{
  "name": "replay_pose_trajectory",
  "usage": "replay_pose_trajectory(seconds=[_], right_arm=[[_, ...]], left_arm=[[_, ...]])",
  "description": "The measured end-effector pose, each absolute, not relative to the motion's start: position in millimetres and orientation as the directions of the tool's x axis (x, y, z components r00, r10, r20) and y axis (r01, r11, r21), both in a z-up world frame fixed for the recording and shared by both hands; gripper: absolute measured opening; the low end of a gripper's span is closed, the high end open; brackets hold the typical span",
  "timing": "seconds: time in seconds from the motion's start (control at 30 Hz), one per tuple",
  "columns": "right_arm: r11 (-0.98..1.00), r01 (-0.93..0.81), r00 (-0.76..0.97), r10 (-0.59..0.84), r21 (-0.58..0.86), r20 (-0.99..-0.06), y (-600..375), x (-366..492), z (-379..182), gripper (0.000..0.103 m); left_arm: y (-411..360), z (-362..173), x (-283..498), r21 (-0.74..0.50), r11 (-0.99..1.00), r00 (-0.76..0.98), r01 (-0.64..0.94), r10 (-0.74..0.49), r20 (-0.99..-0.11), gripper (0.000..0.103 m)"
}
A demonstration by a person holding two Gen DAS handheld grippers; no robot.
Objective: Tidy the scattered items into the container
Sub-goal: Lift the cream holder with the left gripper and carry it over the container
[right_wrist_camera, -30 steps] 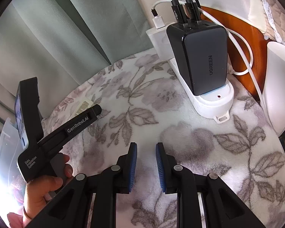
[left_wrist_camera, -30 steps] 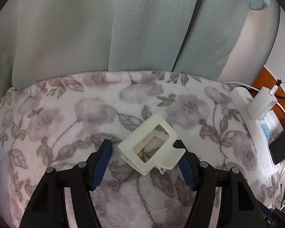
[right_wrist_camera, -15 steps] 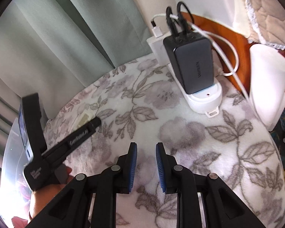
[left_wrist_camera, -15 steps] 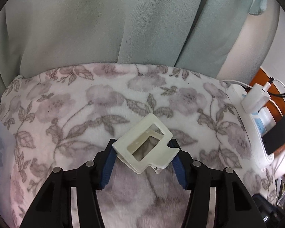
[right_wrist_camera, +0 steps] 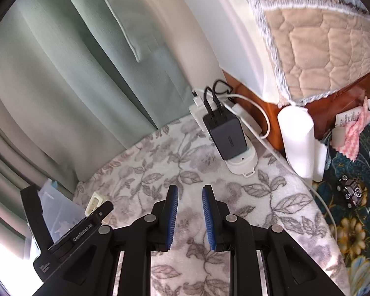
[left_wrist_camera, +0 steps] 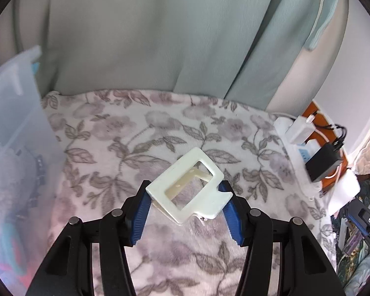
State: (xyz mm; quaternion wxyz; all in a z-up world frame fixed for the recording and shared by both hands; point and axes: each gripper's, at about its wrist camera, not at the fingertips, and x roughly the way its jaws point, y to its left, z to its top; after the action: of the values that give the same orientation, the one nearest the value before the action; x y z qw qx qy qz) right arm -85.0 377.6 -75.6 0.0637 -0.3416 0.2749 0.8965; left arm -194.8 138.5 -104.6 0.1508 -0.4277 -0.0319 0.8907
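A white plastic clip (left_wrist_camera: pixel 169 181) with a rectangular window hangs tilted a little above the floral blanket (left_wrist_camera: pixel 116 133). My left gripper (left_wrist_camera: pixel 185 190) is shut on it, a blue pad pressed against each side. The translucent plastic container (left_wrist_camera: pixel 12 123) stands at the left edge, with several small items blurred inside. In the right wrist view the clip (right_wrist_camera: pixel 95 203) pokes out at the tip of the left gripper (right_wrist_camera: pixel 103 208), beside the container (right_wrist_camera: pixel 54 204). My right gripper (right_wrist_camera: pixel 190 197) hovers over the blanket, shut, with nothing between its pads.
A white power strip with a black charger (right_wrist_camera: pixel 228 138) and cables lies at the blanket's far right edge. Beyond it stand a white cylinder (right_wrist_camera: pixel 298 140) and a wooden bed frame (right_wrist_camera: pixel 333 98). A toy car (right_wrist_camera: pixel 350 190) sits on the patterned carpet. Green curtains (left_wrist_camera: pixel 160 37) hang behind.
The left gripper closed on the clip, lifted it off the blanket and swung left, bringing the container into view. The right gripper rose and drew back, still shut.
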Motion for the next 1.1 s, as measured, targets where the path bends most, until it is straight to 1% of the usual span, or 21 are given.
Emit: replay_pose_trajectory(seconds=[0.27, 0.63, 0.83, 1.1], right_arm=[[-0.863, -0.238, -0.801, -0.086, 0.447, -0.592, 357.2, -58.2, -34.8, 0.023], [-0.899, -0.116, -0.833, -0.144, 0.423, -0.534, 301.7, -28.0, 7.9, 0.023], [-0.918, -0.035, -0.834, -0.190, 0.394, -0.517, 267.2, -19.9, 23.5, 0.023], [-0.935, 0.045, -0.831, -0.230, 0.351, -0.506, 228.5, -10.6, 36.7, 0.025]], left_arm=[[104.3, -44.3, -155.2, -0.223, -0.949, -0.673, -0.222, 0.314, -0.670, 0.057], [51.0, 13.5, -101.4, -0.264, -0.942, -0.760, -0.205, 0.324, -0.564, 0.057], [19.5, 36.4, -80.2, -0.281, -0.944, -0.806, -0.170, 0.298, -0.511, 0.057], [-32.3, 46.4, -63.6, -0.310, -0.947, -0.839, -0.081, 0.232, -0.491, 0.057]])
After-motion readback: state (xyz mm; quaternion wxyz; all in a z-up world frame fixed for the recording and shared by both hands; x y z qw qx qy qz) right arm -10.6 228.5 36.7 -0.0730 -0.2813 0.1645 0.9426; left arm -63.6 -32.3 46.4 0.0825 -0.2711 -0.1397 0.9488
